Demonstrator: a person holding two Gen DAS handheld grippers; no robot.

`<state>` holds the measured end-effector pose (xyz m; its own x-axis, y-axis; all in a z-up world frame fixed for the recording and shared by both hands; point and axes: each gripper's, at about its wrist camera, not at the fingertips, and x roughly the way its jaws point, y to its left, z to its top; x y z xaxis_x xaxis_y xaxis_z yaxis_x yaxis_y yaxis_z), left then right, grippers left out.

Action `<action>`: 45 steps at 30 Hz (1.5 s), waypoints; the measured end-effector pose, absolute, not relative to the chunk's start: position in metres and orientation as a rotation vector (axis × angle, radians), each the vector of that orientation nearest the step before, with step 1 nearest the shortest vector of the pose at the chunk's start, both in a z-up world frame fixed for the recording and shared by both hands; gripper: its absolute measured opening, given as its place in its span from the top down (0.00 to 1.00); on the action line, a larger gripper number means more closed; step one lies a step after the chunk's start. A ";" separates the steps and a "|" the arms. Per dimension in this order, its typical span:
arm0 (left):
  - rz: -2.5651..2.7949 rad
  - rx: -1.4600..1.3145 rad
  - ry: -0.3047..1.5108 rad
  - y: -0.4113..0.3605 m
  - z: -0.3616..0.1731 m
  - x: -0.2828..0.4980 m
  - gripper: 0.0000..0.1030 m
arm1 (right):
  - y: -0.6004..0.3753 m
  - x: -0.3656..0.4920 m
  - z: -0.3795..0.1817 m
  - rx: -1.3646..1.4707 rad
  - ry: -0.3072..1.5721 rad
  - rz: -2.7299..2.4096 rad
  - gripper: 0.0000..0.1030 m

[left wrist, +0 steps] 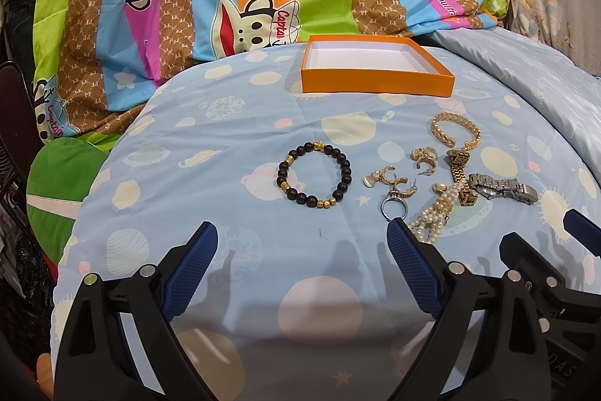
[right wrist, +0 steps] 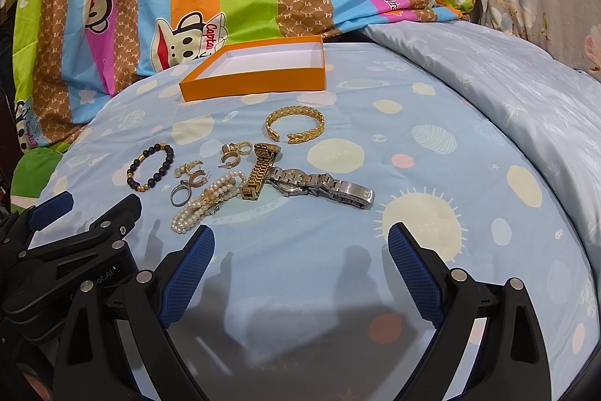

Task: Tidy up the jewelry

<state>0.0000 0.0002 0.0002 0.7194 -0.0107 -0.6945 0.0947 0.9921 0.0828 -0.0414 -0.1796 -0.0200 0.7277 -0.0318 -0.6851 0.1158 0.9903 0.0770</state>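
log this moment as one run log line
left hand-held gripper: open | right hand-held gripper: open | orange box: empty | jewelry: on bedsheet

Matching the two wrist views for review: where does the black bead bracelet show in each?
Left wrist: black bead bracelet lies near centre, left of the other jewelry.
Right wrist: it lies far left, above the left gripper.
Shared landmark: the orange box beyond the jewelry.
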 end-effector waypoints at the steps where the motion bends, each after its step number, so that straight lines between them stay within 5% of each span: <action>1: -0.058 0.115 0.766 0.000 0.000 0.000 0.14 | -0.179 -0.042 -0.020 0.117 0.752 -0.082 0.11; 45: -0.103 0.043 0.799 0.006 -0.001 0.008 0.12 | -0.198 -0.011 -0.013 -0.039 0.723 0.106 0.12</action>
